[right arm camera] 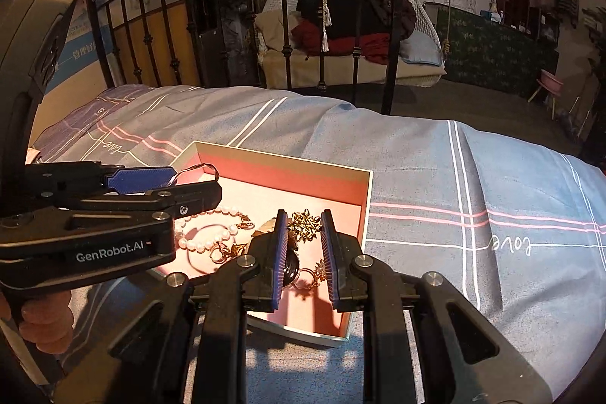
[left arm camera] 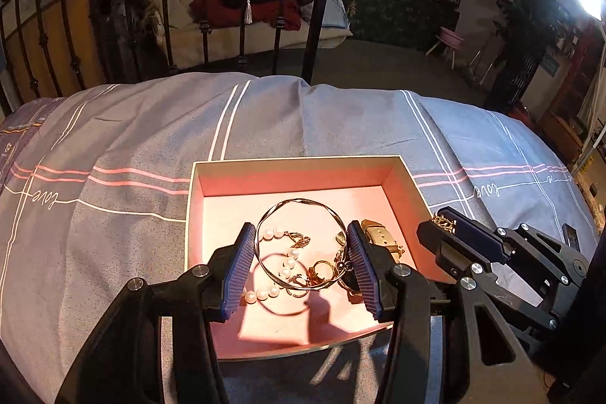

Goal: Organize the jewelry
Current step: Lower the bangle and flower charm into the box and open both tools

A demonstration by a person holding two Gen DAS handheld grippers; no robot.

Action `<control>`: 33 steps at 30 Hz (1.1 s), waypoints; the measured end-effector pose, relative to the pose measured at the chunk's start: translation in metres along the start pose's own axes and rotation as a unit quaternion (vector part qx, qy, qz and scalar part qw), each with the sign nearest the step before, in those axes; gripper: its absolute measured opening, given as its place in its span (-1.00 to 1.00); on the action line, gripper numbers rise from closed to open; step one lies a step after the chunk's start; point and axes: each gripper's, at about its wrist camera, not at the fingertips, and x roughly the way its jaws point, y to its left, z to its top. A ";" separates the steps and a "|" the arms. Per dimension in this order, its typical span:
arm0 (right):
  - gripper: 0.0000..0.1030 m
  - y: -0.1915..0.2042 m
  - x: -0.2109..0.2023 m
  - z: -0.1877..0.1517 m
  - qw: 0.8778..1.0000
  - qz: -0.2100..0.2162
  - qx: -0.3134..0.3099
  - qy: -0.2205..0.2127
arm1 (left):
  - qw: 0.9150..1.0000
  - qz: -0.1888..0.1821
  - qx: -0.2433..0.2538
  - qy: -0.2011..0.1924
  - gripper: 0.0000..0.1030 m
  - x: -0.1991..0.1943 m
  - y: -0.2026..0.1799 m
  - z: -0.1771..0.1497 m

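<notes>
Striped bedspread (left arm camera: 303, 124), pink box (left arm camera: 394, 177), left tool (left arm camera: 301, 252) gripping bangle (left arm camera: 299, 205)

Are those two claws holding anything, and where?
Left gripper clamps the thin metal bangle across its width. Right gripper grips a gold chain.

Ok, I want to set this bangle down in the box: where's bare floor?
In the box, bare floor runs along the far wall and into the far left corner. The near right is crowded: pearl bracelet, rings, gold watch.
</notes>
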 end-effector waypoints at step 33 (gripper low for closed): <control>-0.62 -0.001 0.021 -0.010 0.999 0.002 -0.015 0.042 | 1.000 0.010 0.011 0.025 -0.05 0.015 -0.003 -0.006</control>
